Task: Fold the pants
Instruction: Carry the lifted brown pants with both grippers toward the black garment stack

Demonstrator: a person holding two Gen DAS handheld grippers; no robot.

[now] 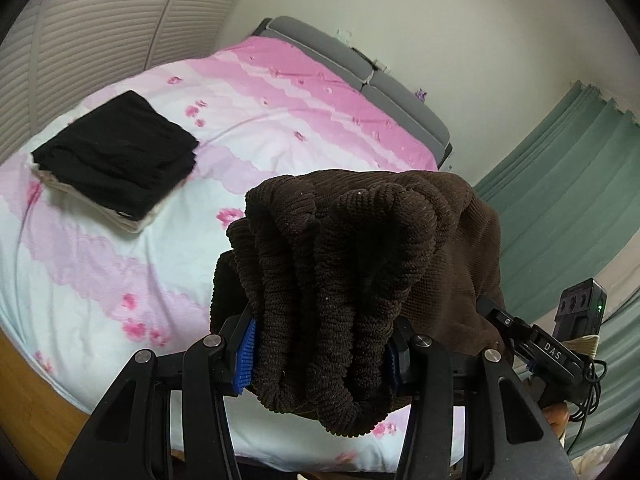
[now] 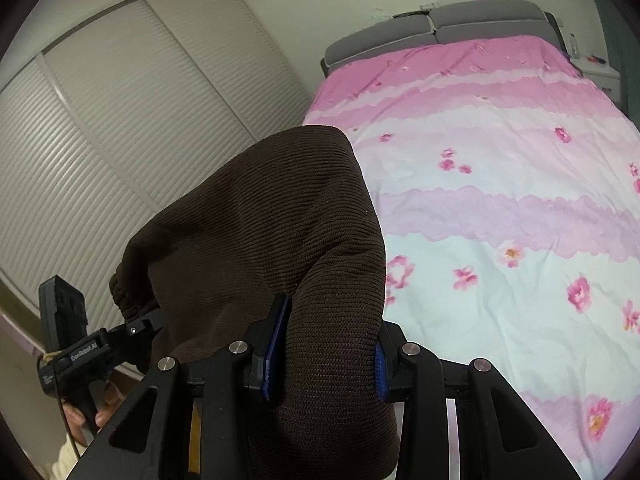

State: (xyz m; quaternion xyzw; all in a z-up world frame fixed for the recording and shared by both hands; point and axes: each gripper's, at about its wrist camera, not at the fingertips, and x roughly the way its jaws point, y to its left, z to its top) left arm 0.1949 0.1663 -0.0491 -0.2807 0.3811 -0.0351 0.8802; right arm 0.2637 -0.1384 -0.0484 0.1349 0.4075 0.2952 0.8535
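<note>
Brown corduroy pants (image 1: 344,264) hang in the air above the bed, held at two places. My left gripper (image 1: 320,360) is shut on a bunched, gathered part with the elastic waistband, its blue pads pressing the folds from both sides. My right gripper (image 2: 320,356) is shut on a smoother fold of the same pants (image 2: 260,240), and the cloth bulges up over its fingers. In the left wrist view the right gripper (image 1: 516,332) shows at the pants' right edge. The left gripper (image 2: 140,326) shows at lower left in the right wrist view, held by a hand (image 2: 92,412).
A bed with a pink and white flowered cover (image 2: 500,200) lies below. A stack of folded clothes, black on top of cream (image 1: 116,160), sits on its left part. Grey headboard (image 1: 360,68), slatted wardrobe doors (image 2: 100,160), green curtain (image 1: 560,184).
</note>
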